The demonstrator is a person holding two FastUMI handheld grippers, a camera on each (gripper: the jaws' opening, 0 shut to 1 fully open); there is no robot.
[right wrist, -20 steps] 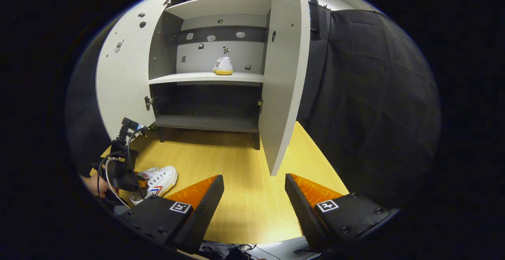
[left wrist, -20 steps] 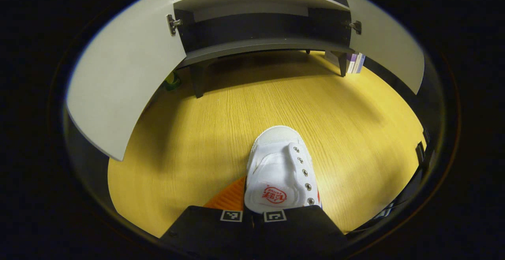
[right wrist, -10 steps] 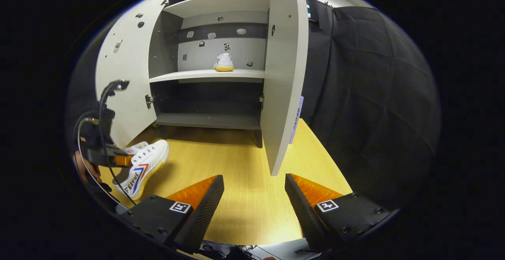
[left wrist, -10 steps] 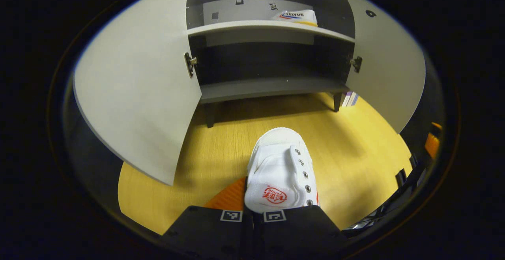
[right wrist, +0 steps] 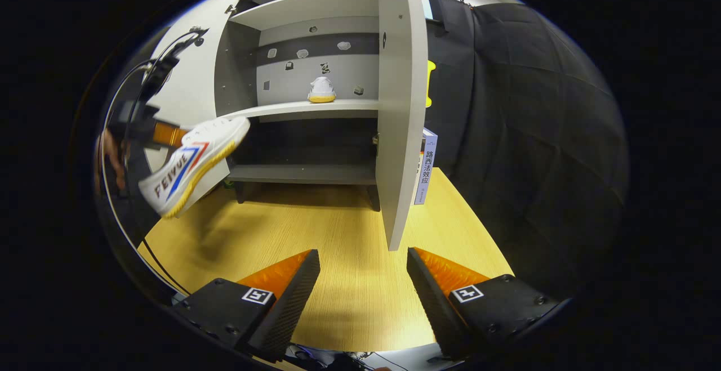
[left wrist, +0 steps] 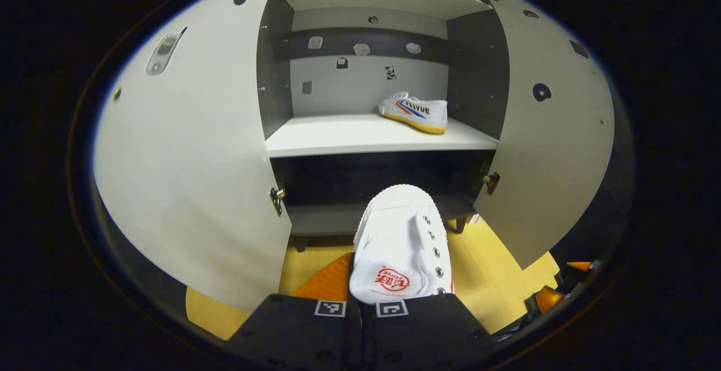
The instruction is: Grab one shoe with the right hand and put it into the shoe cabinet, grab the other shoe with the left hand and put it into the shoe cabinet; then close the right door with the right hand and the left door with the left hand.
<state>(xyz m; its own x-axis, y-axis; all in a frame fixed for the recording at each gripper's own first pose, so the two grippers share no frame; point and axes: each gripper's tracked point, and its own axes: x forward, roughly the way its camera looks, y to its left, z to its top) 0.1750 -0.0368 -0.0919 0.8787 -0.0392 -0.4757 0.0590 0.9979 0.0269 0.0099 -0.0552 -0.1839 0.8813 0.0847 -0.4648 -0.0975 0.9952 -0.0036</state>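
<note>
Shoes first: in the left gripper view we see the left door [left wrist: 191, 151] swung wide across the left of the frame, the shoe cabinet [left wrist: 372, 134] open in the middle, and the right door [left wrist: 546, 151] standing open at the right. On the pale middle shelf [left wrist: 338, 134], toward its right end, rests one white shoe [left wrist: 415, 112] with a yellow sole. At bottom centre our left gripper [left wrist: 360, 303] is clamped on the second shoe [left wrist: 401, 247], its jaws drawn together on the heel end, the toe pointing toward the dark lower compartment.

In the right gripper view we find that same left gripper [right wrist: 143, 129] at the far left, with a hand [right wrist: 110, 160] behind it, carrying the second shoe [right wrist: 191, 162] clear above the wooden floor [right wrist: 338, 247], in front of the left door. The shelved shoe [right wrist: 321, 89] sits small in the upper middle. A book [right wrist: 426, 174] stands just right of the right door's edge [right wrist: 397, 106]. At the bottom our right gripper [right wrist: 363, 286] hangs over the floor with its jaws spread apart, nothing between them.
</note>
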